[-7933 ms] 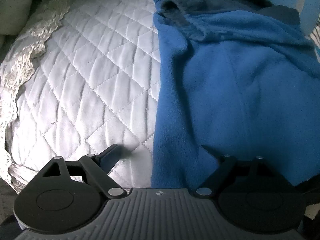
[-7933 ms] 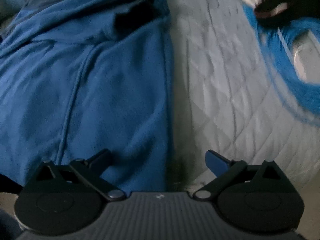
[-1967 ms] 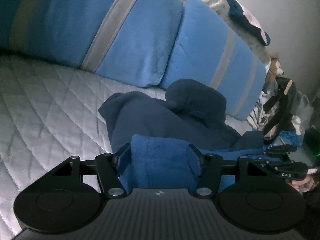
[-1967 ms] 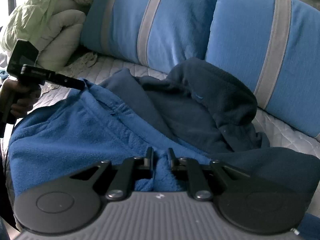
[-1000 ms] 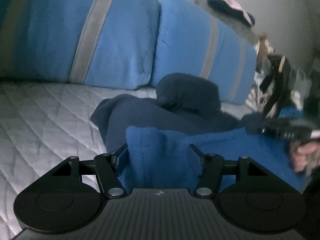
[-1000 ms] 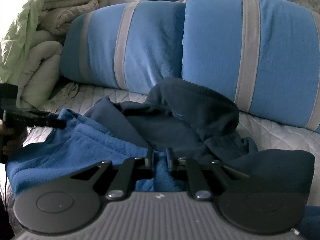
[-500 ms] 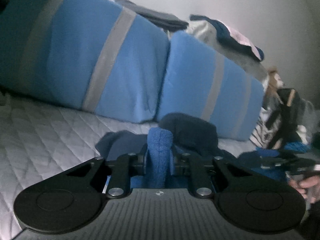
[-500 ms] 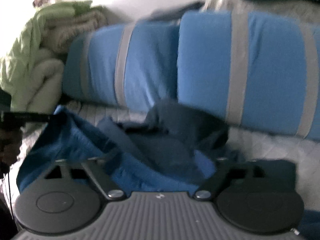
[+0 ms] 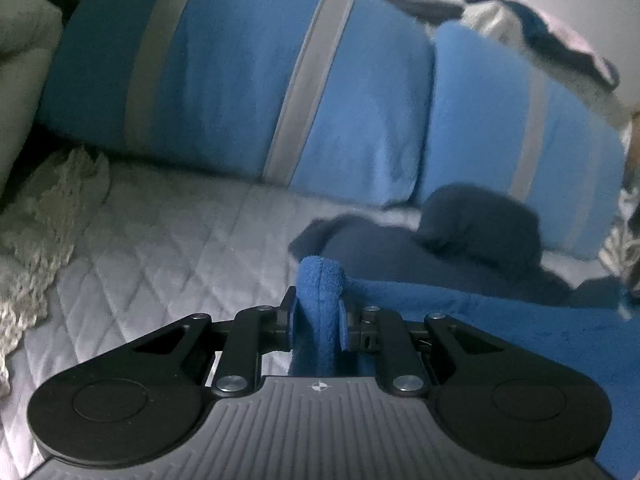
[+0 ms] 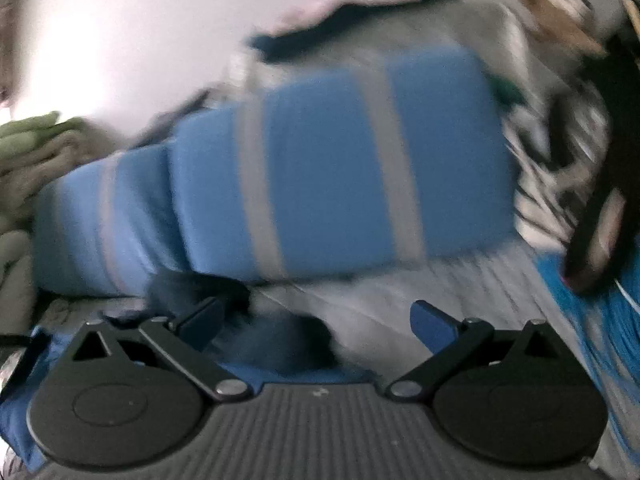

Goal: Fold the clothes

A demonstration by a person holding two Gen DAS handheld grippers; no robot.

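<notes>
Your left gripper (image 9: 319, 316) is pinched narrow on a bunched edge of the blue fleece garment (image 9: 500, 320), which trails off to its right across the white quilted bedspread (image 9: 160, 248). Your right gripper (image 10: 316, 320) stands wide with nothing between its fingers; that view is blurred. Beyond lies the garment's navy part (image 9: 460, 236), and behind it two blue pillows with grey stripes (image 9: 248, 80) lean upright.
</notes>
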